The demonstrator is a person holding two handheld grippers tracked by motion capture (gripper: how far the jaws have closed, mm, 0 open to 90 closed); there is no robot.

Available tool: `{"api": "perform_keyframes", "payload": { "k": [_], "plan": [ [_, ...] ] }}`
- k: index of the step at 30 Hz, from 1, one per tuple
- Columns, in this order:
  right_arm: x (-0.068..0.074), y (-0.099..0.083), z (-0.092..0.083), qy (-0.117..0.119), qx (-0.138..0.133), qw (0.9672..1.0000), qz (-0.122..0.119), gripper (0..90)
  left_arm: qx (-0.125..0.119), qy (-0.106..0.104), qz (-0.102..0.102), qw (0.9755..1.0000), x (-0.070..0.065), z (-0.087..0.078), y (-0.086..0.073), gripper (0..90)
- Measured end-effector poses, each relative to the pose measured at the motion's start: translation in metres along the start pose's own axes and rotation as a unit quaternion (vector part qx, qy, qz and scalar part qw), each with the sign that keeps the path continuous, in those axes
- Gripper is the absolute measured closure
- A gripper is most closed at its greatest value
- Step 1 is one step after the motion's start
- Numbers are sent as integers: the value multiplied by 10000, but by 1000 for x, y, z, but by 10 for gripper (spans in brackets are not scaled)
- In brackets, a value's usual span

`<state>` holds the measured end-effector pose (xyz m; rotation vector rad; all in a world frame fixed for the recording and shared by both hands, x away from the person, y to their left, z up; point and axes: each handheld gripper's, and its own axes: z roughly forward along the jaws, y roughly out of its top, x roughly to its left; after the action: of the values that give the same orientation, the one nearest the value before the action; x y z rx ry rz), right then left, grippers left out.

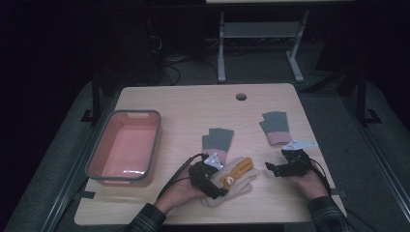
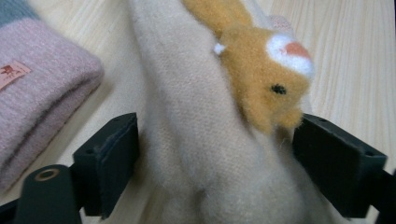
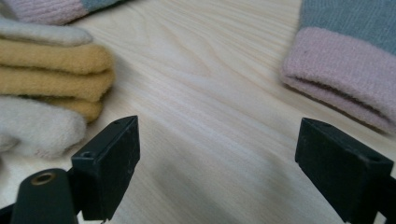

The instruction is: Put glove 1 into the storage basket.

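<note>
Fuzzy cream wool is what's sitting between the jaws of the left claw (image 2: 215, 163) right now: a beige glove (image 1: 231, 180) with an orange animal face stitched on top, lying on the table (image 1: 193, 104) near the front edge, just ahead of the person's left hand. In the left gripper view the jaws are spread on either side of the glove's body, flanking it and maybe brushing the fluff, but no squeeze has been made yet. So the step in hand looks like the grab itself, lined up and not closed.

The right claw (image 1: 277, 168) is held low over bare wood off to the right, jaws wide apart with nothing between them. A grey-and-pink glove (image 1: 275, 127) lies just beyond it, and its twin (image 1: 216, 143) is found right behind the beige one, touching or nearly so.

Next, the left jaws would probably need to be closed on the thick middle of the glove, deep enough that more than fluff is caught. Then a lift and a carry toward the pink tub (image 1: 124, 147) at the left seems likely. Care should be taken that the neighbouring grey-and-pink glove isn't dragged along.
</note>
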<state>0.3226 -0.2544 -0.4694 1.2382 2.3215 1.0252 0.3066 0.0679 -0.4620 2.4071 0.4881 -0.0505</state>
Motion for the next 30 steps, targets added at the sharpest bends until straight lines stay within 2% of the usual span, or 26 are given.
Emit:
{"api": "perform_keyframes", "payload": {
  "k": [1, 5, 6, 8, 12, 15, 19, 23, 30],
  "plan": [
    [0, 0, 0, 0, 0, 10000, 0, 138, -4, 2, 35, 10000, 0, 0, 0, 158],
    [0, -2, 3, -50, 10, 10000, 34, 133, -34, -83, 116, 9999, -1, -2, -1, 268],
    [1, -2, 5, -99, 21, 9999, 15, 131, -46, -117, 152, 9998, 0, -2, -1, 329],
    [1, -3, 5, -111, 21, 9999, 0, 128, -63, -132, 157, 9998, 0, -2, -1, 346],
    [4, -4, 9, -214, 94, 9997, -39, 115, -138, -161, 194, 9996, 3, -3, -2, 434],
    [5, -5, 11, -189, 92, 9998, -30, 111, -145, -182, 184, 9996, 5, -3, -3, 496],
    [4, -6, 12, -159, 56, 9999, 1, 101, -170, -286, 143, 9993, 7, -3, -3, 539],
    [3, -7, 13, -150, 10, 9999, -16, 98, -82, -409, 74, 9991, 10, -4, -1, 589],
    [4, -7, 13, -158, 9, 9999, -5, 98, 0, -432, 72, 9990, 10, -4, 1, 651]
  ]
}}
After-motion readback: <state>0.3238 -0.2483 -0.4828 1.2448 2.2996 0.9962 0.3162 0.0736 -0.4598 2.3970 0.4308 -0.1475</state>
